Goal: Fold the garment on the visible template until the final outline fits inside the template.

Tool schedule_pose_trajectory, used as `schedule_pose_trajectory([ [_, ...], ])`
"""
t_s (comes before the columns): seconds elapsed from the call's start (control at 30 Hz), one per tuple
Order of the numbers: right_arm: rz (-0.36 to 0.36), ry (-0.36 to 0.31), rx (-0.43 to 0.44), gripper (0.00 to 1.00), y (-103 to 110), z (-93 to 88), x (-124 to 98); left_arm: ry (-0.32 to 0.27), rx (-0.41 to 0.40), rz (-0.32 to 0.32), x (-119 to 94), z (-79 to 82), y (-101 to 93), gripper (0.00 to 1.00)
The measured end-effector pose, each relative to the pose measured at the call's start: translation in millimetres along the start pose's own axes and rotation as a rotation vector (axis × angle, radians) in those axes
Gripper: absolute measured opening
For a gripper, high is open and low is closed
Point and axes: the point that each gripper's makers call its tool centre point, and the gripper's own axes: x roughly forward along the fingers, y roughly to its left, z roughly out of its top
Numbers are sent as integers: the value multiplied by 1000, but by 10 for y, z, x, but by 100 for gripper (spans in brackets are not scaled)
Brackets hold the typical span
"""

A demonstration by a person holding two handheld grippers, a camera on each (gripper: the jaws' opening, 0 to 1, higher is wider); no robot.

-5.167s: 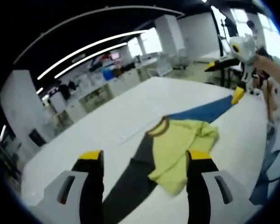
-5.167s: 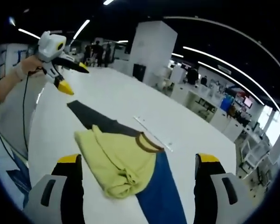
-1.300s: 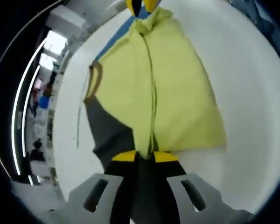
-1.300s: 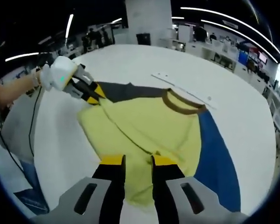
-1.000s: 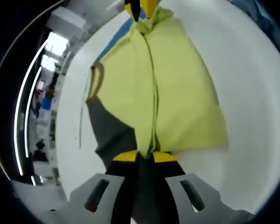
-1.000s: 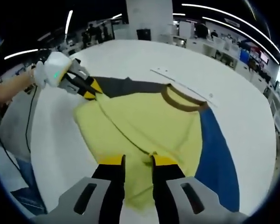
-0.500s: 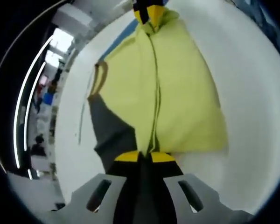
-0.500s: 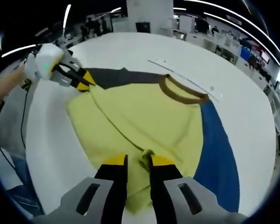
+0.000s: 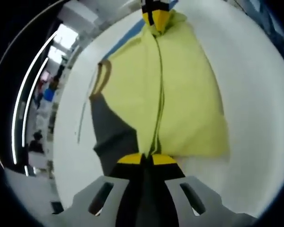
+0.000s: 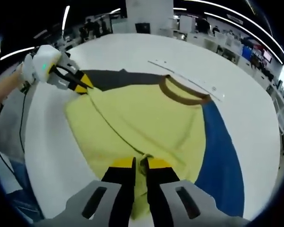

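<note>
The yellow cloth garment with brown collar [image 10: 146,118] lies flat on the white table [image 10: 113,52], a ridge of fabric running between the two grippers. The left gripper [image 10: 83,85] pinches its far end, the right gripper [image 10: 140,163] its near end, both closed tight. The grey sleeve [image 9: 111,137] and blue sleeve [image 10: 217,156] stick out sideways; open table lies around them.

The right gripper [image 10: 140,165] pinches the near hem of the yellow T-shirt [image 10: 142,123] – brown collar, one grey sleeve, one blue – spread mid-table [image 10: 128,52]. The left gripper [image 10: 80,81] grips the fabric beside the grey sleeve.
</note>
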Motion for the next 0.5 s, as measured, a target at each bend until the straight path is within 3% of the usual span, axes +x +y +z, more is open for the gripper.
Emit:
schedule_pose_trajectory([
  [0.5, 23, -28, 7, 2, 58, -4, -136, 3, -40, -11, -38, 15, -17, 0],
])
